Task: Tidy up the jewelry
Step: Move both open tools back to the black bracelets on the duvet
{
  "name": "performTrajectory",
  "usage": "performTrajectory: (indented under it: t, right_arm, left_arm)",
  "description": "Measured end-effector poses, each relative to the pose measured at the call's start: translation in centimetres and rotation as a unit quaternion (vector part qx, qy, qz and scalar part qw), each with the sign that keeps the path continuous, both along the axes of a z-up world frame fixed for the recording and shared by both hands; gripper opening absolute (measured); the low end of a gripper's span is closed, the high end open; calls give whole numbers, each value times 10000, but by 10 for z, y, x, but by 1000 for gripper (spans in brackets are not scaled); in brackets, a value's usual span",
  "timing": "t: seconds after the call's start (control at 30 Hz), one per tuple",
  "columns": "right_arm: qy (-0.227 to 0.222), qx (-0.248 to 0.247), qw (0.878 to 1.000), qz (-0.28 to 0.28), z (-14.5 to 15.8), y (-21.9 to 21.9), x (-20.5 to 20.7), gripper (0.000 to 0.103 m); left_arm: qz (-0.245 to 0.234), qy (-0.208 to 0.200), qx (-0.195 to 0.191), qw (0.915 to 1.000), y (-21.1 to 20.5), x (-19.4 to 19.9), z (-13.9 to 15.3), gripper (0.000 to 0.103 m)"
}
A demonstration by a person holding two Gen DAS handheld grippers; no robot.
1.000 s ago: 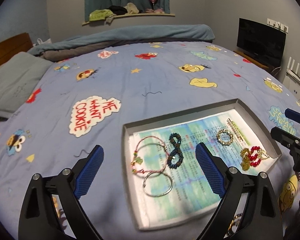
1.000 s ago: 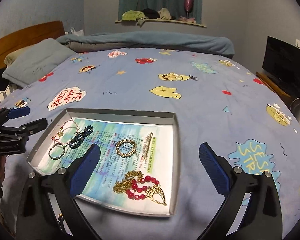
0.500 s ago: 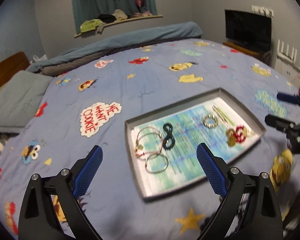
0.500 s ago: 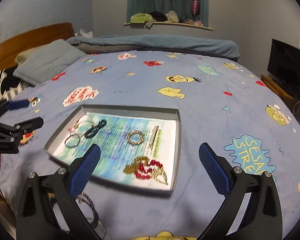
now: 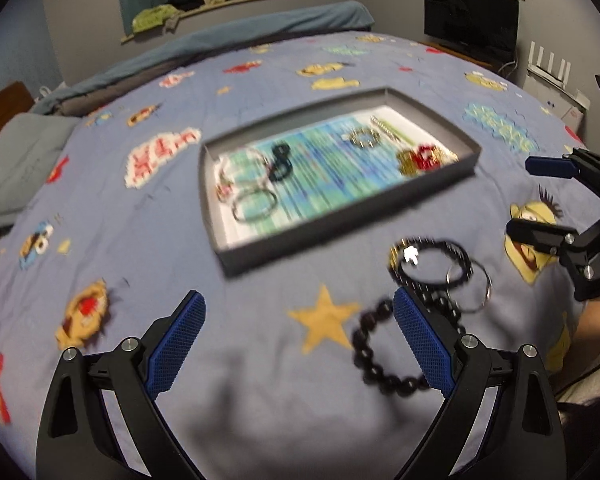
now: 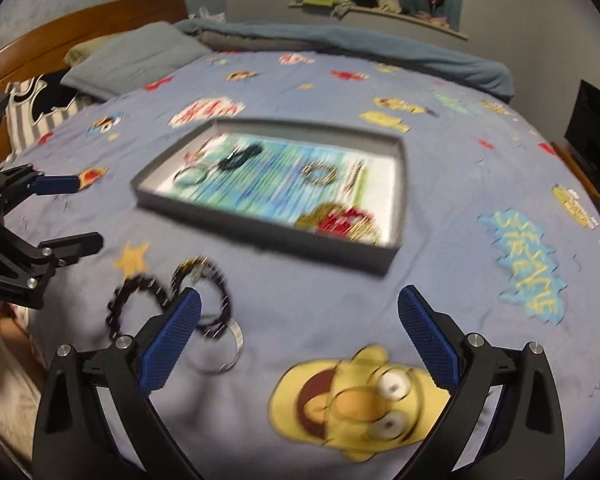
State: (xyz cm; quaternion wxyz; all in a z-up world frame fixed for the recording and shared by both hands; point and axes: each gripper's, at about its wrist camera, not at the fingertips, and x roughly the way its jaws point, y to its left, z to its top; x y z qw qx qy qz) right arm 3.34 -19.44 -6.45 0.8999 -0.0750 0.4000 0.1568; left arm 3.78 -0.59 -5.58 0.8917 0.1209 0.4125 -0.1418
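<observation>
Both the left hand-held gripper [image 5: 296,332] and the right hand-held gripper [image 6: 300,328] are held wide apart, empty, above the blue cartoon-print bedspread [image 5: 260,380]. The shallow grey tray [image 5: 340,216], holding blurred jewelry, is seen at frame centre. A loose black beaded bracelet [image 5: 384,368] and thin rings [image 5: 476,288] are seen at lower right, on the bedspread just outside the tray.

A blue cartoon-print bedsheet [image 5: 260,340] covered the bed. A grey pillow [image 6: 136,60] lay by the wooden headboard [image 6: 80,36]. A rolled blue duvet [image 6: 360,46] lay along the far edge. A black television [image 5: 470,20] stood by the wall.
</observation>
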Motion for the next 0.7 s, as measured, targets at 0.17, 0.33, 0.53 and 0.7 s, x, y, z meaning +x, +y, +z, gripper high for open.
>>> performTrajectory:
  t: [0.17,0.33,0.53,0.7]
  right_arm:
    - [81,138,9999,-26,-13,7,-5,97]
    - [17,152,9998,-148,-20,10,-4,97]
    - [105,214,9994,-252,-34,10,0,96]
    - [132,238,9994,-214,-41,12,1,85]
  left_arm:
    - [134,-11,42,9999,-6,-6,-14,94]
    - [177,50,-84,9998,-6,-8,-23,94]
    - [276,81,-129,9995,-1,-7,-33,94]
    - [263,31,-109,9996,-1,-6,-37,94]
